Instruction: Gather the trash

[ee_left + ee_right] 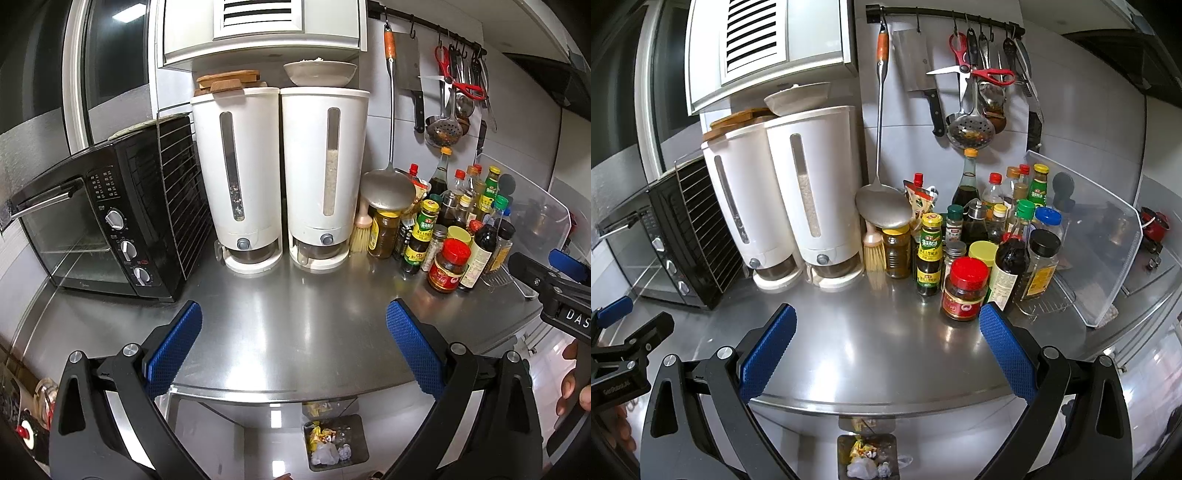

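Note:
A grey trash bin [357, 435] stands on the floor below the steel counter's front edge, holding yellow wrappers and crumpled white paper; it also shows in the right wrist view [842, 454]. My left gripper [293, 339] is open and empty above the front of the steel counter [295, 302]. My right gripper [886, 343] is open and empty, also above the counter's front [879, 332], to the right of the left one. No loose trash shows on the counter.
A black toaster oven [110, 225] stands at the left. Two white grain dispensers [280, 177] stand at the back. Several sauce bottles and jars [990, 251] crowd the right, by a clear splash guard [1093, 251]. Utensils, scissors and a cleaver [960, 81] hang on the wall rail.

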Motion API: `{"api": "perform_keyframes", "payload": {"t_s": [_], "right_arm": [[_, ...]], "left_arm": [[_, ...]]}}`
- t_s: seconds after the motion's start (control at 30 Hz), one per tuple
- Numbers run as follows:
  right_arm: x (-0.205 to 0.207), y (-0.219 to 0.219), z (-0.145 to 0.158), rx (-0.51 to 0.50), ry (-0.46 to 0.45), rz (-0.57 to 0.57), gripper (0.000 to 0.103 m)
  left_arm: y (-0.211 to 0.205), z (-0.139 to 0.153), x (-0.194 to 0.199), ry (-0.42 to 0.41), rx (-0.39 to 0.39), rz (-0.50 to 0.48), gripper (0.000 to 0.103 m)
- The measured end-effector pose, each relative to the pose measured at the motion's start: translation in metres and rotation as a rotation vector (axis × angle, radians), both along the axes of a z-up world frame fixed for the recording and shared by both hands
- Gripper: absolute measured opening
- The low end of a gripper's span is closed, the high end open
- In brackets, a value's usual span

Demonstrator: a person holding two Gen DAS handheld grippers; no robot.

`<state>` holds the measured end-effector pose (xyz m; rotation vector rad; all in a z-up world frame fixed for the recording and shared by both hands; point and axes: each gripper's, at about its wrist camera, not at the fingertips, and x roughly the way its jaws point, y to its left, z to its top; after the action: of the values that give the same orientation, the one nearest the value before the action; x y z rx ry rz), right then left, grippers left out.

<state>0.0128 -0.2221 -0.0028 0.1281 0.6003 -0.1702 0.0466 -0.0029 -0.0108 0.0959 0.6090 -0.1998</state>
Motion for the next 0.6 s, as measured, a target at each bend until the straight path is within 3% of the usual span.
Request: {"api": "perform_keyframes", "payload": {"t_s": [0.6], "right_arm": [[0.0077, -0.004, 0.0, 0.002, -0.004, -0.001, 0.1]], "left_arm": [[-0.0009, 0.0033, 0.0048, -0.008, 0.0, 0.005, 0.095]]}}
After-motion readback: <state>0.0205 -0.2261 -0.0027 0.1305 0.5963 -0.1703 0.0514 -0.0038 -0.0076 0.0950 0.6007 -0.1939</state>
